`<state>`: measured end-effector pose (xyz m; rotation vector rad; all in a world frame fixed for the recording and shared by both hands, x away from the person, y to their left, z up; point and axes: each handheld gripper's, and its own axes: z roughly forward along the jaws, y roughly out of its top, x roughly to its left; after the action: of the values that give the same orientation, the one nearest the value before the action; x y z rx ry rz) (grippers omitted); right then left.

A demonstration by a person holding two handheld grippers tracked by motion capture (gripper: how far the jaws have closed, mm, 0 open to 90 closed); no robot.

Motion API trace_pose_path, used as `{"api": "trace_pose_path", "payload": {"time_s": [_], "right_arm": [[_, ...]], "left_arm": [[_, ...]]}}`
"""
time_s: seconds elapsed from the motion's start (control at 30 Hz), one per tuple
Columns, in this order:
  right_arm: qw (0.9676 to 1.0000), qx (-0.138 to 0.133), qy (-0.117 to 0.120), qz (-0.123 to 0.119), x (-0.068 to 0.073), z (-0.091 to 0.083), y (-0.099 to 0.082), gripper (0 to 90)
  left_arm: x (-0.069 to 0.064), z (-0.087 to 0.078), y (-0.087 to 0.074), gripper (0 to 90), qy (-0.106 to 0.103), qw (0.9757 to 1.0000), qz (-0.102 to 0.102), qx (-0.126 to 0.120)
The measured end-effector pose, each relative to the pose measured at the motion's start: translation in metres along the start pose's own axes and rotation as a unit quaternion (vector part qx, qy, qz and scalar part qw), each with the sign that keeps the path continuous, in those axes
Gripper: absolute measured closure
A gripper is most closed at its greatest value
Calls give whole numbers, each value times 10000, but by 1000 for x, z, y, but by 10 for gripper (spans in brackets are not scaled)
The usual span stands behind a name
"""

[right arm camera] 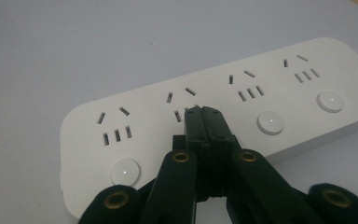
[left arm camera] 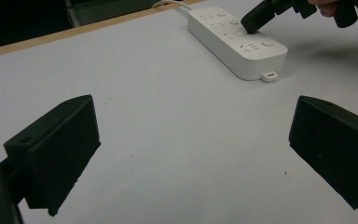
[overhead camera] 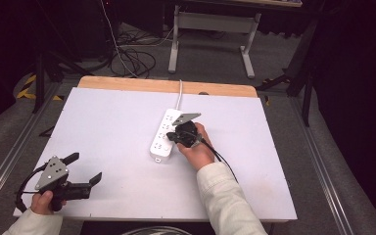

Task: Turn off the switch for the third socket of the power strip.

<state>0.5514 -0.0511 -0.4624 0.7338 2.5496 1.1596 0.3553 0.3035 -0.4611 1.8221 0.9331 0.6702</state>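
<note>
Black jaws of the right gripper (right arm camera: 204, 112) were clenched tight together with nothing between them, making one blunt tip that pressed down on the white power strip (right arm camera: 214, 102), at the second socket group from its near end; shut like that they looked set up to poke rather than to grasp, probably aiming for one of the round switch buttons (right arm camera: 270, 122) along the strip's edge. That power strip (overhead camera: 166, 134) lay lengthwise near the middle of the white table (overhead camera: 103, 127), its cord running off the far edge. At the near left corner the left gripper (overhead camera: 85, 169) was held just above the board, jaws spread wide and empty, seemingly parked clear of the work.
</note>
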Motion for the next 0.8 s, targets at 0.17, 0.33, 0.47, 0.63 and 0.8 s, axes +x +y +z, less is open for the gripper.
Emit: {"api": "trace_pose_path", "payload": {"time_s": [0.17,0.33,0.47,0.63,0.8], "right_arm": [[10000,21,-28,-23,1,1,0,900],[10000,60,-38,-25,1,1,1,900],[10000,23,29,24,0,-2,3,900],[9999,-116,18,-81,3,-8,10,900],[9996,-228,-15,-154,8,-18,16,900]], "left_arm": [[0,0,0,22,-6,10000,28,-2],[0,-1,0,22,-6,10000,31,1],[0,0,0,22,2,10000,-25,-5],[0,0,0,23,16,10000,-11,-7],[0,0,0,23,4,10000,-2,5]]}}
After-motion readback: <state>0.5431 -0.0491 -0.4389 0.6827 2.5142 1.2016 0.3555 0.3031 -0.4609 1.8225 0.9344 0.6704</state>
